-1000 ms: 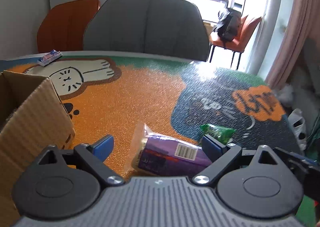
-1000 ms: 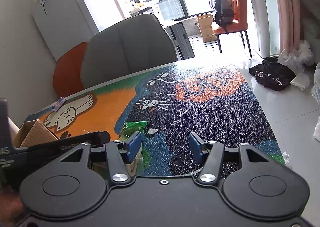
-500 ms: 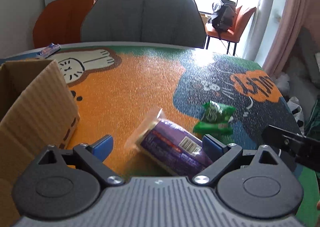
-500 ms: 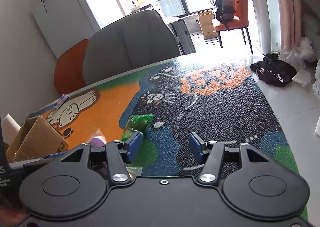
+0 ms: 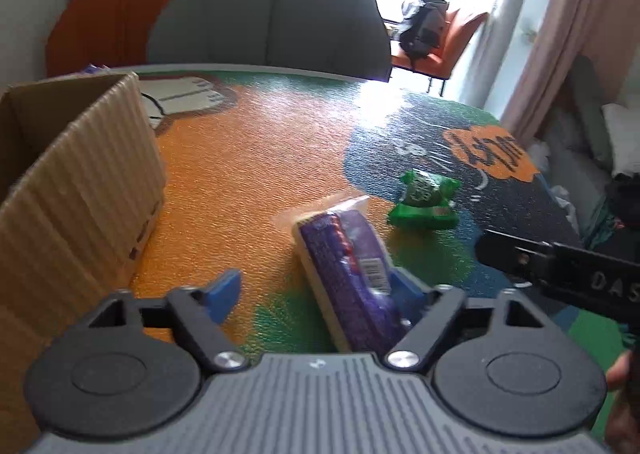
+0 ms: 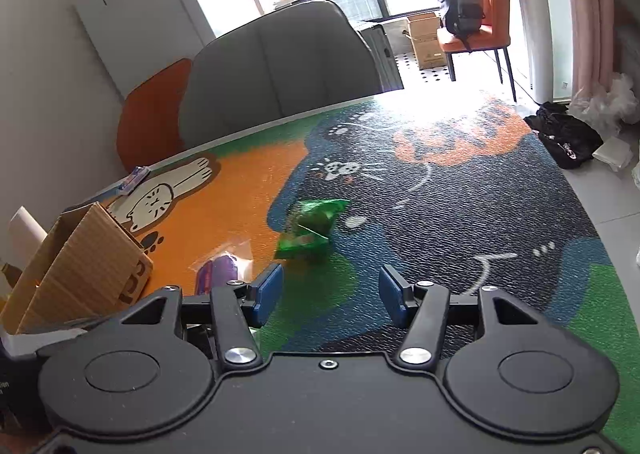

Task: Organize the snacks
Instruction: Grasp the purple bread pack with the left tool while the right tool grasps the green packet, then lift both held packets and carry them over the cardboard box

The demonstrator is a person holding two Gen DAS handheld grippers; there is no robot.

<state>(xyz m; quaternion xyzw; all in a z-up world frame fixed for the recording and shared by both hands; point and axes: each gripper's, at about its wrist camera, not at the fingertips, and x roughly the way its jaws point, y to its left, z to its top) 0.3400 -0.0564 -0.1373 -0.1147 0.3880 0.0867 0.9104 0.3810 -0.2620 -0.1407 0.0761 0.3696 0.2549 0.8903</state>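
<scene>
Left of the spread left tool point(image 5: 316, 294), the cardboard box point(image 5: 80, 182) hides its contents; purple snack pack point(image 5: 348, 274) between its fingers, ungripped; right tool point(image 6: 330, 290) also spread.

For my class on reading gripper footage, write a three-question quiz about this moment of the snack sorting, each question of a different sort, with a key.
1. True or false: the right gripper is shut on the crinkled green snack packet.
2. Multiple choice: where is the long purple snack pack in clear wrap?
A. inside the open brown cardboard box
B. between the open fingers of the left gripper, close against the right-hand blue pad
C. on the grey upholstered chair
3. Fill in: in the left wrist view the box stands to the ____ of the purple pack.

Key: 1 false, its jaws are open and hold nothing. 2 B. 3 left.
</scene>
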